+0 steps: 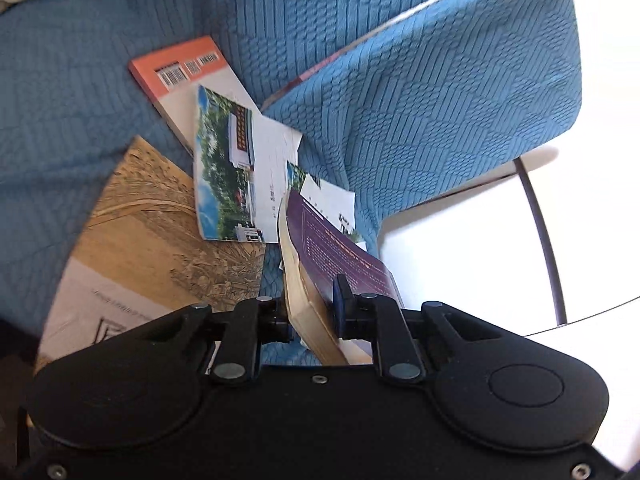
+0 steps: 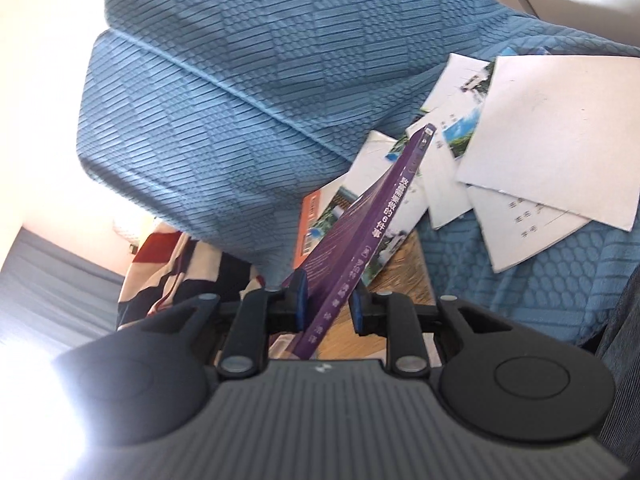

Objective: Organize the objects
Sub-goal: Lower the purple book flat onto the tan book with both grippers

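A purple book [image 1: 340,248] with a cream page edge hangs tilted above a blue-covered sofa [image 1: 440,100], held from both sides. My left gripper [image 1: 312,308] is shut on its page-edge side, one pad on the purple cover. In the right wrist view my right gripper [image 2: 328,304] is shut on the purple book [image 2: 380,200] at its spine, blue pads [image 2: 299,300] pressing both covers. Below lie an orange book [image 1: 180,68], a landscape-photo booklet [image 1: 224,168] and a tan wheat-picture book [image 1: 160,232].
Several white sheets and photo booklets [image 2: 552,132] are strewn on the sofa seat. A blue cushion [image 2: 208,112] rises behind them. A dark cable [image 1: 540,232] crosses the white floor beside the sofa. Striped cloth [image 2: 180,264] lies at the left.
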Demonstrator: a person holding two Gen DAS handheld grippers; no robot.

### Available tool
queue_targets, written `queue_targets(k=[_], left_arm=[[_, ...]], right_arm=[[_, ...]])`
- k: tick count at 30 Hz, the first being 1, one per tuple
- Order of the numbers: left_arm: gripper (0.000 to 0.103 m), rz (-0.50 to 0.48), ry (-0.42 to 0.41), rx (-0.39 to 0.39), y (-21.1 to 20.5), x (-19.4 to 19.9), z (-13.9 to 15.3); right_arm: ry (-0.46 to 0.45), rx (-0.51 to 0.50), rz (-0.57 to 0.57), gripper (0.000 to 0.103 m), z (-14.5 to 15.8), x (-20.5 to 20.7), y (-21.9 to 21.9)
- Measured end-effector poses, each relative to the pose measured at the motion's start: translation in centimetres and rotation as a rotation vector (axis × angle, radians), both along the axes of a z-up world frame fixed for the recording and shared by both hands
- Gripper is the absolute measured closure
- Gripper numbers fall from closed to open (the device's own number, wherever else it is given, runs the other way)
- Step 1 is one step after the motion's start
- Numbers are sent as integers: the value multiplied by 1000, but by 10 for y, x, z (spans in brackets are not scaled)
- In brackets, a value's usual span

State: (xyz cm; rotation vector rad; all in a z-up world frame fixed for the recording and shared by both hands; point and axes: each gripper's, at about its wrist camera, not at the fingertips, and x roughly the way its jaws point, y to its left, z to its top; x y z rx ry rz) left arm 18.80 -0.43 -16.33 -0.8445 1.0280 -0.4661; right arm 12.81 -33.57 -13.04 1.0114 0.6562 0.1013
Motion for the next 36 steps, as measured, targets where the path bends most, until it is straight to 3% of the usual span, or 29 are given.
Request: queue_targets(k=[22,29,36], left_arm=[[87,108,-85,30,85,-50,94],[86,137,-86,32,103,-64,105],[86,164,-66,22,115,-74,88]], right_arm=[[-120,-51,153,78,79,-5,68],[-140,-97,214,78,93,-2,84],[-130,-125,266,78,84,3,90]])
